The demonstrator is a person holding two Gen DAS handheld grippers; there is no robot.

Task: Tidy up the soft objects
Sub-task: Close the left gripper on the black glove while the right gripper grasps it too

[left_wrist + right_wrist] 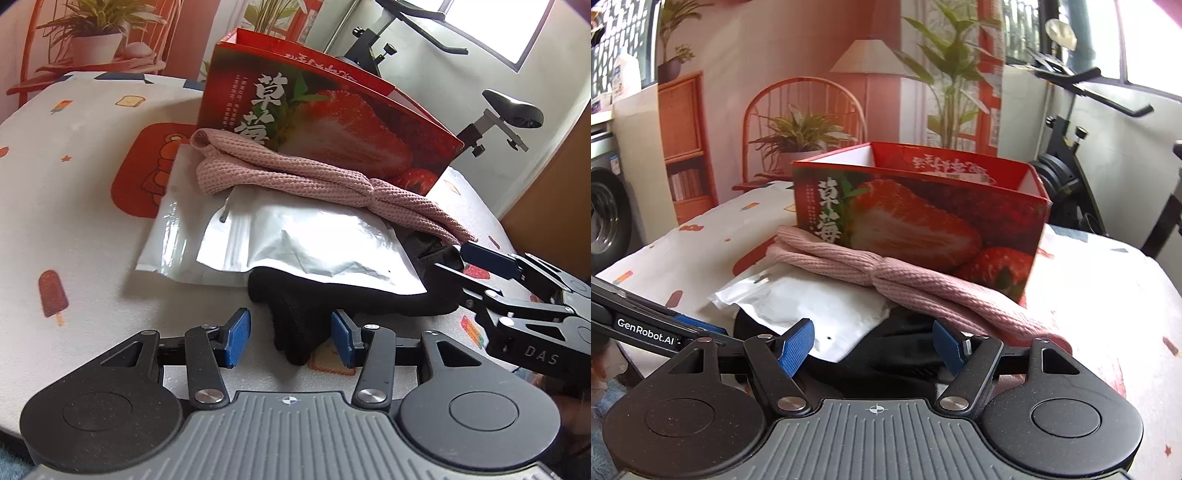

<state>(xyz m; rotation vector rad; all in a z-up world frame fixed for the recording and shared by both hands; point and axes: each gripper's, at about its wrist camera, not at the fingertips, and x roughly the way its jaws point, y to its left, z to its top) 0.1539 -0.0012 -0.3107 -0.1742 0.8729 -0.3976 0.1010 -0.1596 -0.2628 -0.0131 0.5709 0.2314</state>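
Observation:
A pile lies on the table in front of a red strawberry box (332, 122) (923, 214). A pink knitted cloth (295, 181) (905, 277) lies on top, against the box. Under it lie silver-white pouches (295, 243) (812, 306), and under those a black cloth (295, 314) (905, 354). My left gripper (291, 336) is open, its blue pads on either side of the black cloth's near end. My right gripper (873, 345) is open around the black cloth's right part; it also shows in the left wrist view (480, 266).
The table has a white cloth printed with ice creams (55, 221) (1108, 295). An exercise bike (498, 110) (1071, 166) stands behind the box at the right. A wall backdrop with plants hangs behind (812, 110). A washing machine (602, 214) stands at the far left.

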